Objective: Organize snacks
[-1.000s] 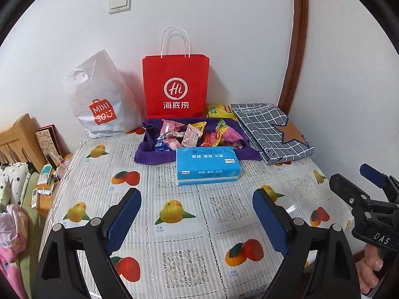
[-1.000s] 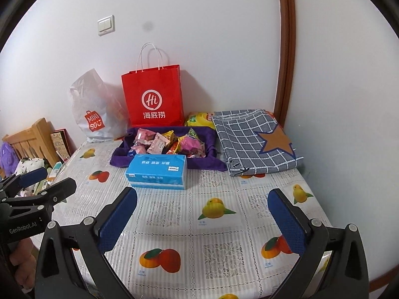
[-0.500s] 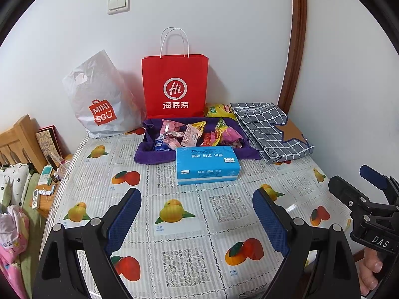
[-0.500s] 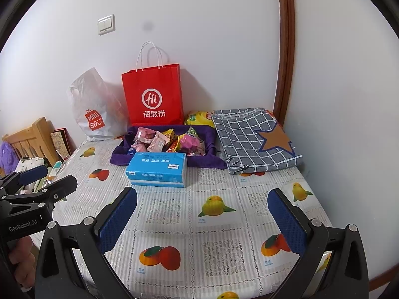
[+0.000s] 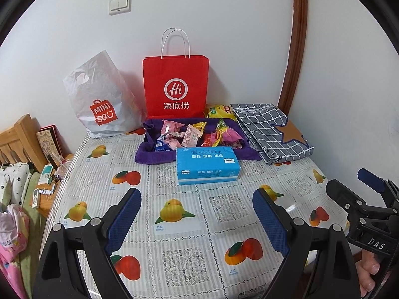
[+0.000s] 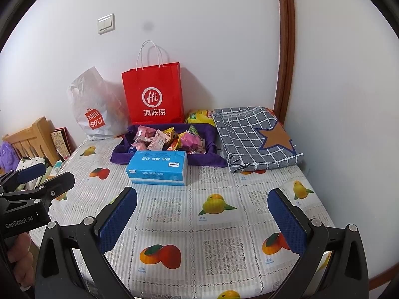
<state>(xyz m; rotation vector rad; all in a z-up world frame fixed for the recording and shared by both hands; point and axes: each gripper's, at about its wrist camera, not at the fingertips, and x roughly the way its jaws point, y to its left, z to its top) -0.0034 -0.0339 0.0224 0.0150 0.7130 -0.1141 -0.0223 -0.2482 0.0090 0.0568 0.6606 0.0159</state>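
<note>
Snacks wait beyond both my claws: left gripper (image 5: 197, 214) and right gripper (image 6: 202, 216) gape wide, empty, above the table (image 6: 174, 214). Past the tissue box (image 6: 158, 167), snack packets (image 6: 165, 138) fill the purple tray (image 6: 119, 155); light, crinkly, slippery, best pinched at a sealed edge.

We hold our left gripper (image 5: 197, 214), jaws wide, above the worktop (image 5: 224, 224); beyond, wrapped snacks (image 5: 194, 134) fill what looks like a purple tray (image 5: 149, 155).
</note>
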